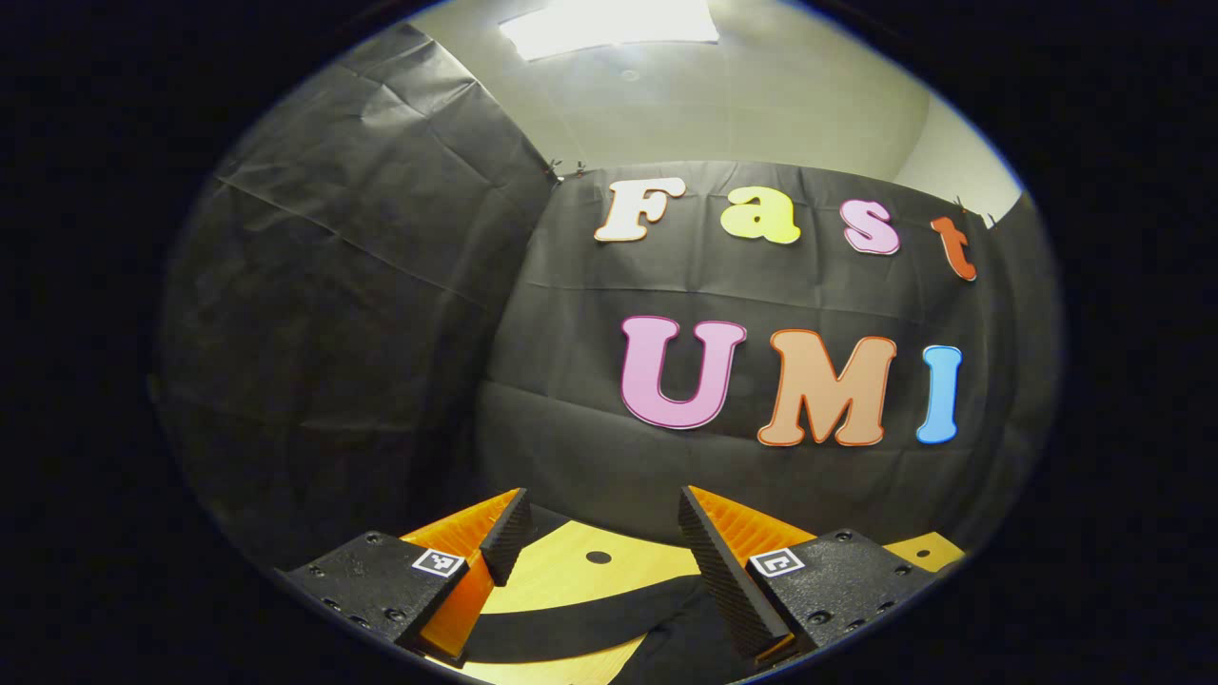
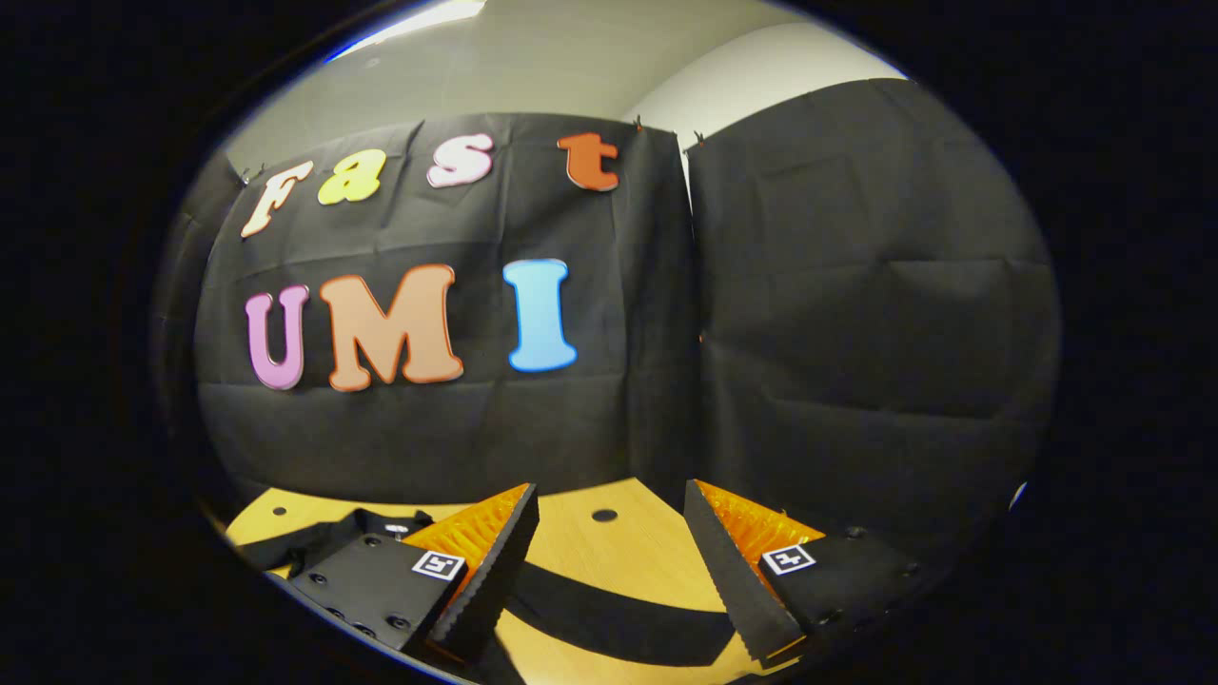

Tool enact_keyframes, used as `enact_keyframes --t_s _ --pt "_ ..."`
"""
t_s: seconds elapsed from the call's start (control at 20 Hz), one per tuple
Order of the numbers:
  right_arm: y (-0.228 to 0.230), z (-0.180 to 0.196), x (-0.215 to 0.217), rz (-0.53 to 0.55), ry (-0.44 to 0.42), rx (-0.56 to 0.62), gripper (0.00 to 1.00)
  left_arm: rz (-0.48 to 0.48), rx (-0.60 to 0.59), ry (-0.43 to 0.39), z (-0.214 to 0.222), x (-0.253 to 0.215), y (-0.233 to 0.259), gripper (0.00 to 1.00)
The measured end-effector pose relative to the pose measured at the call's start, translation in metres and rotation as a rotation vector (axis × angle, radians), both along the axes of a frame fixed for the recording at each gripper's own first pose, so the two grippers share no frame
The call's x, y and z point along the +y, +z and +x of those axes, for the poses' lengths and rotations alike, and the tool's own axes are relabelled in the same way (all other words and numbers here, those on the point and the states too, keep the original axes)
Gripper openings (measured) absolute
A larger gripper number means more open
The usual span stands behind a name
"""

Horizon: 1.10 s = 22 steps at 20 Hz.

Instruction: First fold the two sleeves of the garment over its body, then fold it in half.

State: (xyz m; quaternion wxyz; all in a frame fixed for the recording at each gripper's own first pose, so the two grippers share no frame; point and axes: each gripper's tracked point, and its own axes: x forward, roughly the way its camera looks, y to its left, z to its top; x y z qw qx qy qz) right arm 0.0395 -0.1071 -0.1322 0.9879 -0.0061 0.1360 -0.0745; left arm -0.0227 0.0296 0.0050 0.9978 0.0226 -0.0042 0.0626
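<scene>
In the left gripper view, the left tool point(image 1: 599, 533) is held with its fingers apart, nothing between them. A black fabric garment point(image 1: 580, 623) is seen at 6 o'clock on the light wooden desk point(image 1: 561, 571). In the right gripper view, the right tool point(image 2: 609, 533) is likewise spread and empty above the garment point(image 2: 618, 618), which extends toward 8 o'clock.

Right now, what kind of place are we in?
Likely an indoor recording booth: black cloth walls, a wooden table with a dark garment on it, and a ceiling light.
</scene>
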Motion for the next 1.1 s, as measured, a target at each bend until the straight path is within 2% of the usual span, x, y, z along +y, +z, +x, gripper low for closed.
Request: enact_keyframes --t_s 0.15,0.3,0.4,0.45,0.5,0.55,0.65,0.7,0.75,0.8,0.85,0.9,0.95,1.1 --pt "-0.097 -0.004 -0.035 -0.003 -0.055 0.232 0.97 0.002 0.018 0.042 -0.008 0.013 -0.009 0.92" --pt "-0.178 -0.009 -0.052 0.096 -0.085 0.426 0.98 0.014 0.025 0.078 -0.016 0.025 -0.011 0.91" --pt "-0.223 -0.013 -0.068 0.118 -0.121 0.535 0.94 0.011 0.028 0.099 -0.021 0.032 -0.014 0.92" --pt "-0.241 -0.018 -0.075 0.107 -0.130 0.577 0.98 0.006 0.033 0.110 -0.019 0.032 -0.016 0.91" --pt "-0.256 -0.021 -0.081 0.084 -0.144 0.622 0.94 0.002 0.040 0.118 -0.020 0.034 -0.018 0.91" --pt "-0.267 -0.023 -0.082 0.056 -0.154 0.665 0.99 0.000 0.049 0.125 -0.019 0.036 -0.021 0.91" --pt "-0.277 -0.035 -0.083 -0.005 -0.140 0.744 0.99 0.004 0.057 0.136 -0.022 0.040 -0.025 0.92" --pt "-0.268 -0.038 -0.082 -0.019 -0.122 0.752 0.94 0.009 0.057 0.141 -0.028 0.042 -0.027 0.92" --pt "-0.269 -0.025 -0.085 -0.003 -0.126 0.698 0.94 0.016 0.057 0.145 -0.032 0.044 -0.026 0.92" --pt "-0.269 -0.028 -0.082 0.029 -0.126 0.706 0.95 0.025 0.057 0.147 -0.036 0.045 -0.027 0.92" --pt "-0.262 -0.031 -0.081 0.057 -0.144 0.683 0.89 0.032 0.061 0.148 -0.037 0.045 -0.028 0.92" --pt "-0.266 -0.025 -0.078 0.078 -0.151 0.640 0.87 0.036 0.070 0.147 -0.037 0.043 -0.031 0.92" --pt "-0.267 -0.027 -0.077 0.075 -0.143 0.645 0.84 0.037 0.073 0.144 -0.036 0.041 -0.032 0.92" --pt "-0.270 -0.020 -0.063 0.042 -0.091 0.644 0.59 0.028 0.079 0.133 -0.035 0.039 -0.034 0.92"
